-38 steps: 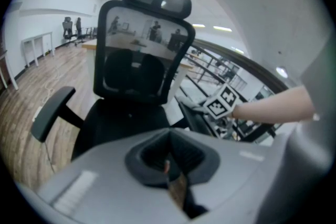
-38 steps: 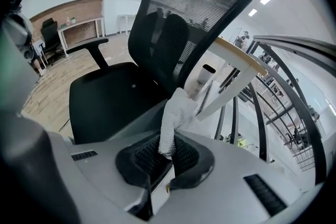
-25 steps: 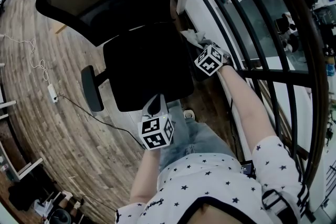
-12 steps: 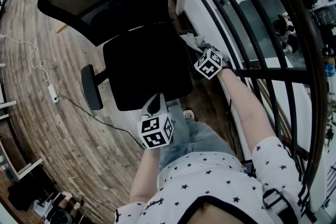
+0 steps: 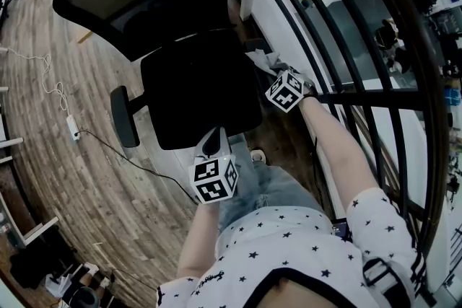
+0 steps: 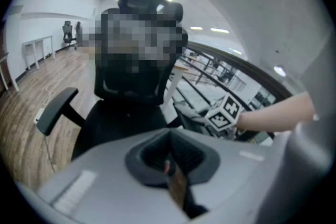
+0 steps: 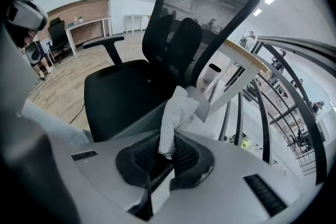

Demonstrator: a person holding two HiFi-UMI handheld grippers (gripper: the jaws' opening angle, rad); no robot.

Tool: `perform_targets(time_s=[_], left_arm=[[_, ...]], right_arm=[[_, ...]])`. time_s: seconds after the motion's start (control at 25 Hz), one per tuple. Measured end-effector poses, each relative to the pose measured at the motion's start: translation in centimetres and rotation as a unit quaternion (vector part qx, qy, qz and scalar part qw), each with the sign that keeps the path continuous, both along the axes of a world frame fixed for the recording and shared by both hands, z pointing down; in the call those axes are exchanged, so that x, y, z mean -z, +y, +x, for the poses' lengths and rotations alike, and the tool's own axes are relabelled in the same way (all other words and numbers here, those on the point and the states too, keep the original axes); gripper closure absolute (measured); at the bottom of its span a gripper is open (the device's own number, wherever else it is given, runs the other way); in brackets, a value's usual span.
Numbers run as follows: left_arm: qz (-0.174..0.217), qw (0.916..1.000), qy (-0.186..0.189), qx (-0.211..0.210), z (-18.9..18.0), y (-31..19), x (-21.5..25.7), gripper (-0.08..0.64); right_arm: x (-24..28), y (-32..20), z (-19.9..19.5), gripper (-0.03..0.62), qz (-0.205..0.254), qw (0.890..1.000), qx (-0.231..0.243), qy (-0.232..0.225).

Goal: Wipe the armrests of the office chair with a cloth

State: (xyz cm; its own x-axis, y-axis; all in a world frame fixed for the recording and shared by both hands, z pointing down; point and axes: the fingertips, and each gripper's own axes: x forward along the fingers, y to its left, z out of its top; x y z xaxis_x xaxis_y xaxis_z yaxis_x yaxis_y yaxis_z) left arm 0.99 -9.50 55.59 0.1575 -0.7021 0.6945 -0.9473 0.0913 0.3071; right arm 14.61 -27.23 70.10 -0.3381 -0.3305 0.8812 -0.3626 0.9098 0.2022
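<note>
Right gripper view showed the right hand-held gripper [image 7: 166, 153] pinching the soft, light cloth [image 7: 176, 113] by a bunched end, probably a sound hold; the left hand-held gripper [image 6: 170, 165] was pressed together, empty.

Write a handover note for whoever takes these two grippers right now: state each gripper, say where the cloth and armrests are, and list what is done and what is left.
Right gripper: fingers shut on the white cloth, which lies against the railing-side armrest.
Left gripper: fingers together, nothing in them, held by the front edge of the chair seat.
Done: cloth brought onto the railing-side armrest; how much is wiped cannot be told.
Left: finish that armrest, then wipe the other armrest, which nothing touches now.
</note>
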Motion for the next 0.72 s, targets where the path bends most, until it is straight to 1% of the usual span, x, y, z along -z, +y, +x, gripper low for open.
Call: perform_targets(time_s=[0.72], left_arm=[[0.01, 0.9999, -0.003, 0.005, 1.2, 1.8, 0.9, 0.554]], right_arm=[[-0.2, 3.8, 1.1, 0.563, -0.013, 1.0, 0.016, 0.001]])
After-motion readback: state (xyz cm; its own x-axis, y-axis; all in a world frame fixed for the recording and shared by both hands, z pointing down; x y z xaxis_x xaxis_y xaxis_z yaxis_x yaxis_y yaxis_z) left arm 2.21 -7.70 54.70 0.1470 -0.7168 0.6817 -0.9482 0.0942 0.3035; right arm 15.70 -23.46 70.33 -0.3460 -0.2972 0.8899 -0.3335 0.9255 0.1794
